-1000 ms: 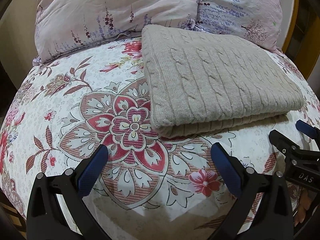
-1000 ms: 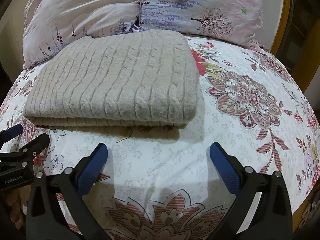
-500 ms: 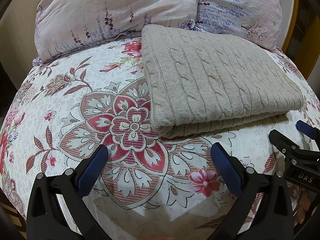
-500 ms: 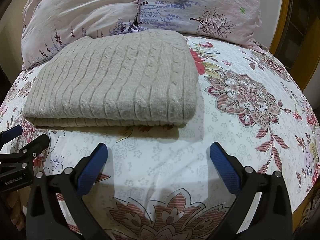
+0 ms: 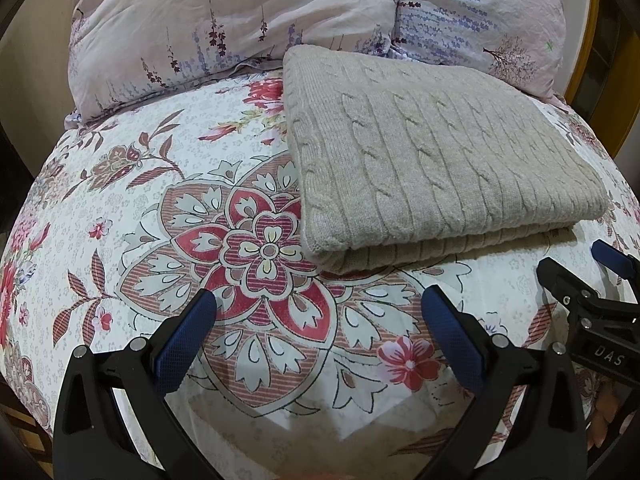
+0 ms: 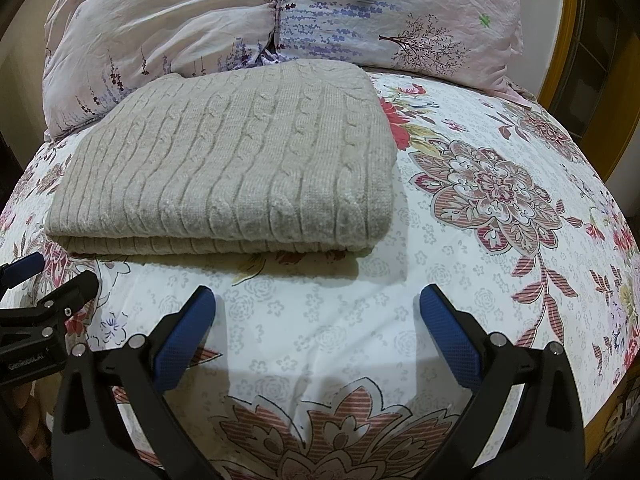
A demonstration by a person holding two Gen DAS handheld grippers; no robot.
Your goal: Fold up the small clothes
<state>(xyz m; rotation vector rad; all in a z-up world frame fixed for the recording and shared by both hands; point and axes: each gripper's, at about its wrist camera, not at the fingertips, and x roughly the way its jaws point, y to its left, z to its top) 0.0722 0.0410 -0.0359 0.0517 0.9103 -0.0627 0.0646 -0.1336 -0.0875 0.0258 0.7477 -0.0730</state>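
Note:
A beige cable-knit sweater [image 5: 432, 164] lies folded into a flat rectangle on the floral bedspread [image 5: 168, 216], its folded edge toward me; it also shows in the right wrist view [image 6: 232, 168]. My left gripper [image 5: 316, 304] is open and empty, hovering over the bedspread just short of the sweater's near left corner. My right gripper [image 6: 316, 304] is open and empty, just short of the sweater's near right corner. Each gripper shows at the edge of the other's view: the right one [image 5: 580, 276] and the left one [image 6: 52, 280].
Two pale floral pillows [image 5: 240, 20] [image 6: 400, 12] stand behind the sweater at the head of the bed. A yellow wooden frame [image 6: 572, 40] runs along the right side. The bedspread [image 6: 500, 200] drops away at the left and right edges.
Both grippers stay open in place. The view has shifted only very slightly; the sweater has not moved.

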